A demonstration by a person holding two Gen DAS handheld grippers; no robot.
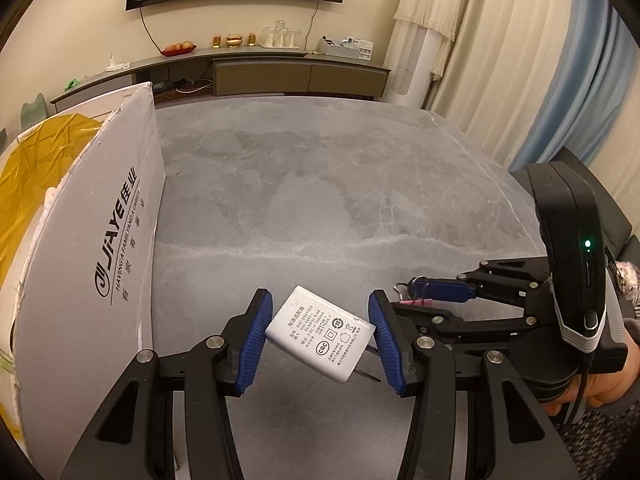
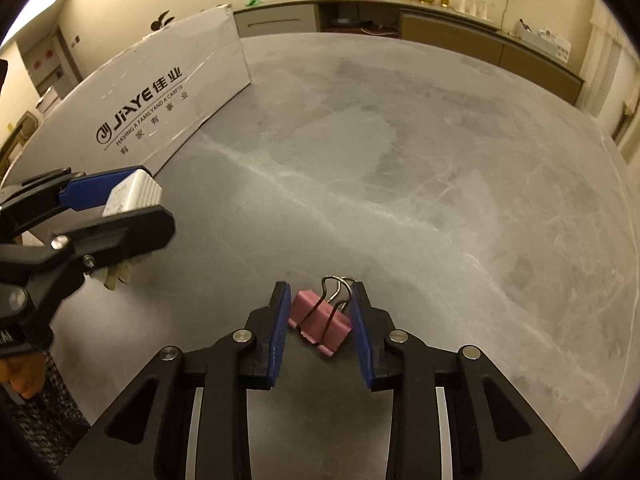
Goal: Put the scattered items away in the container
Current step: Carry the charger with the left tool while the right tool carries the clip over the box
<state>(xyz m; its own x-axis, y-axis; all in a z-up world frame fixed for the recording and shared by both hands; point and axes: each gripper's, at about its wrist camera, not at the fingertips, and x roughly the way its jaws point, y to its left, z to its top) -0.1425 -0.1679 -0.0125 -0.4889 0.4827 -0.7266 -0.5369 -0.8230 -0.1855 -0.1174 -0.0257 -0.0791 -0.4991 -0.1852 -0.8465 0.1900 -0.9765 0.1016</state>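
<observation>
Leftmost, the white cardboard box (image 1: 92, 248) stands on my marbled grey table (image 1: 340, 184), its crinkled yellow liner (image 1: 36, 184) cut off at the edge. Just right of it my left tongs (image 1: 320, 336) pinch a smooth white power adapter (image 1: 320, 334) between ribbed blue pads (image 1: 256, 340), tilted, its prongs half hidden. Further right, near me, my right tongs (image 2: 320, 332) clamp a pink binder clip (image 2: 320, 322) by its wire handles, low over the table; whether it touches, I can't tell.
</observation>
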